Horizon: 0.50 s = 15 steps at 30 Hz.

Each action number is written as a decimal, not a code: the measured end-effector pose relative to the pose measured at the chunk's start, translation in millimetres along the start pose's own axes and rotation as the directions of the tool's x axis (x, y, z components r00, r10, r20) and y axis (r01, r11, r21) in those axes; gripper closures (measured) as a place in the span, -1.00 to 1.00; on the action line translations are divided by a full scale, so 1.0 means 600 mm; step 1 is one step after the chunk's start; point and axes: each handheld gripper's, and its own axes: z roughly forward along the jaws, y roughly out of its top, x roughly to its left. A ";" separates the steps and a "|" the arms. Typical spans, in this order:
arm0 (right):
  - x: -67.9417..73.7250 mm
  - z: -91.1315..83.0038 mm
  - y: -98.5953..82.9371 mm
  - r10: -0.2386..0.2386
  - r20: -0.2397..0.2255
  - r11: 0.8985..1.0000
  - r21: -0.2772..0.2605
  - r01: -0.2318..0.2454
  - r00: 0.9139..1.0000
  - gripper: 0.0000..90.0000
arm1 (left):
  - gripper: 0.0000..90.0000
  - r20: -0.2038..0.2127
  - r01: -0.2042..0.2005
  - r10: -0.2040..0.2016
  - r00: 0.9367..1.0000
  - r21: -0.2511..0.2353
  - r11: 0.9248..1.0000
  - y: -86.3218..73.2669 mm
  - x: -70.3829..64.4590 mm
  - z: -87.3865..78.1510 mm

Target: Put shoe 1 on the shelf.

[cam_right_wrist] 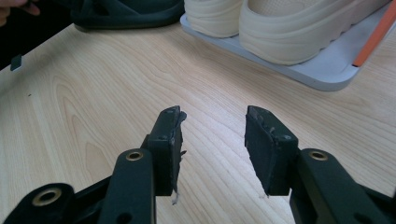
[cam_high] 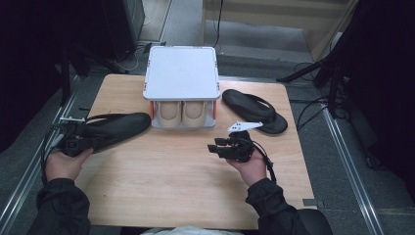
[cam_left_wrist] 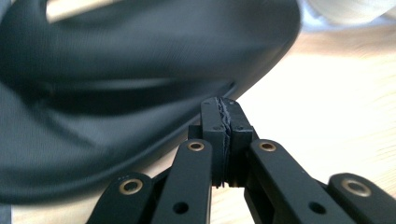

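Probably light and floppy, the sandal point(cam_high: 115, 126) at left suits an edge grip; left tongs point(cam_left_wrist: 226, 112) closed beside it, right tongs point(cam_right_wrist: 212, 135) open.

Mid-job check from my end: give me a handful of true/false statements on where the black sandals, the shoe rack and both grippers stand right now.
1. The right gripper has its jaws open with nothing between them. True.
2. The left gripper has its jaws spread wide. False: they are pressed together, at the edge of the left black sandal.
3. The cream shoes sit on the top shelf of the shoe rack. False: they sit on the lower shelf; the top is bare.
4. The right black sandal lies on the table, right of the rack. True.
5. The right gripper grips that sandal. False: it hovers apart from it.
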 end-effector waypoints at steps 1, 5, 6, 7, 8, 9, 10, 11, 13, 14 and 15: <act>0.000 0.002 0.001 -0.003 -0.004 1.000 -0.001 0.003 1.000 0.26 | 0.99 -0.002 0.001 -0.001 1.000 0.005 1.000 -0.002 0.003 0.002; 0.001 0.006 0.004 -0.007 -0.007 1.000 0.002 0.007 1.000 0.26 | 0.99 -0.013 0.004 -0.004 1.000 0.030 1.000 -0.005 0.009 0.013; 0.001 0.006 0.004 -0.005 -0.005 1.000 0.004 0.005 1.000 0.26 | 0.99 -0.018 0.005 -0.004 1.000 0.040 0.999 -0.006 0.011 0.017; 0.000 0.006 0.004 -0.003 -0.004 1.000 0.006 0.003 1.000 0.26 | 0.99 -0.021 0.008 -0.007 1.000 0.045 0.999 -0.005 0.012 0.020; -0.001 0.006 0.004 -0.001 -0.005 1.000 0.005 0.002 1.000 0.26 | 0.99 -0.023 0.006 -0.005 1.000 0.048 0.999 -0.003 0.013 0.023; -0.002 0.006 0.004 -0.003 -0.003 1.000 0.004 0.003 1.000 0.26 | 0.99 -0.018 0.003 -0.002 1.000 0.045 0.999 -0.002 0.015 0.023; -0.002 0.005 0.004 -0.003 -0.003 1.000 0.003 0.003 1.000 0.26 | 0.99 -0.015 0.010 -0.009 1.000 0.037 0.999 0.000 0.015 0.024; -0.002 0.004 0.003 -0.004 -0.003 1.000 0.002 0.004 1.000 0.26 | 0.99 -0.012 0.005 -0.004 1.000 0.034 0.999 0.002 0.016 0.024; -0.003 0.003 0.003 -0.002 -0.002 1.000 -0.001 0.002 1.000 0.26 | 0.99 -0.028 0.001 0.000 1.000 0.031 1.000 0.007 0.019 0.024; -0.003 0.003 0.003 -0.001 0.000 1.000 -0.001 0.001 1.000 0.26 | 0.99 -0.036 -0.002 0.003 0.999 0.032 0.999 0.011 0.022 0.025; -0.003 0.002 0.003 -0.001 0.001 1.000 -0.001 0.001 1.000 0.26 | 0.99 -0.041 0.004 -0.003 0.999 0.026 1.000 0.014 0.025 0.026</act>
